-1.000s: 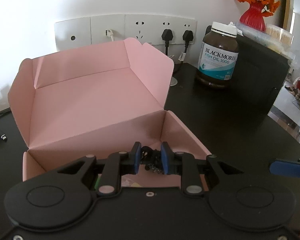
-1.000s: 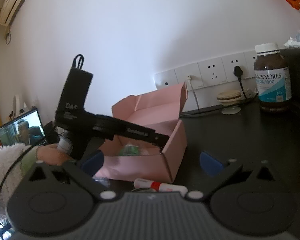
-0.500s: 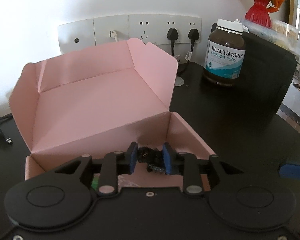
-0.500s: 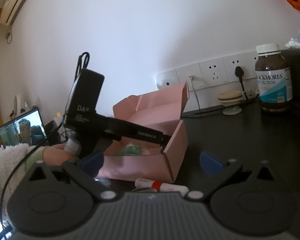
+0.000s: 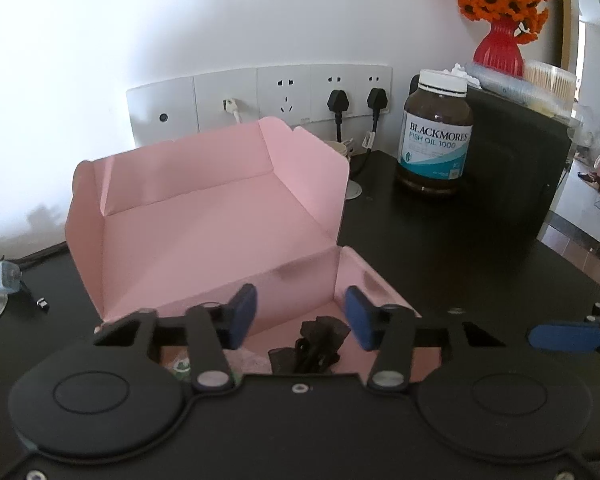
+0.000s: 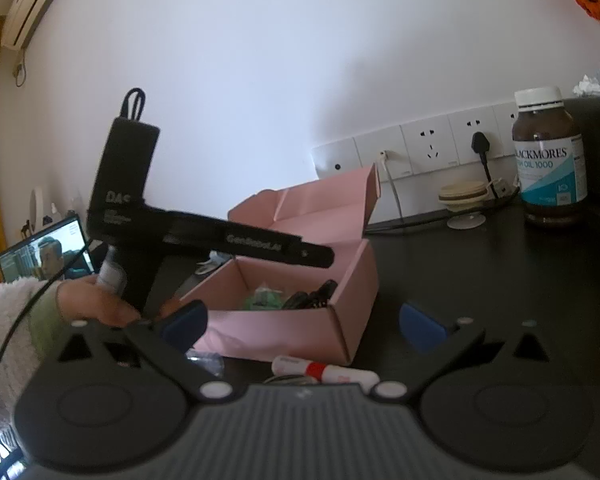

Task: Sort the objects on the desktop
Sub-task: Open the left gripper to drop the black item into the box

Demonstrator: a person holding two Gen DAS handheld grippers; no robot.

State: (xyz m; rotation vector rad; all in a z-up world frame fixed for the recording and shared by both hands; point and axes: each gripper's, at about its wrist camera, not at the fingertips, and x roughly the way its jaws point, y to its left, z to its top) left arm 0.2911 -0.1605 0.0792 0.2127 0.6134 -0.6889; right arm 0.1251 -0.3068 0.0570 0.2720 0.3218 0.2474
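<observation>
Over the pink box [image 5: 220, 216] hangs the left gripper [image 5: 296, 316], and its blue pads [image 5: 242, 314] are moving apart with nothing pressed between them. Down below them a small black clip [image 5: 318, 344] lies on the box floor, close to the near wall and beside something green [image 6: 266, 300]. So the clip looks dropped in, and that bit of sorting seems done. What could go wrong now is a bump. The box is thin card and looks light, so if a pad catches the near wall on the way out, the box could slide or tip. The tall lid flap stands up at the back and leaves plenty of room above, so going up is the safe way. The right gripper [image 6: 300, 326] waits low over the dark table [image 5: 480, 280], with its pads spread wide and nothing in them. Just under it lies a white tube with a red band [image 6: 324, 370], near the front of the box, and that may be next to go in. Off to the side, well apart from the box, stands a brown bottle [image 5: 436, 136], and it leaves bare table to move over. A hand [image 6: 96, 300] with a fluffy sleeve holds the left gripper's handle.
</observation>
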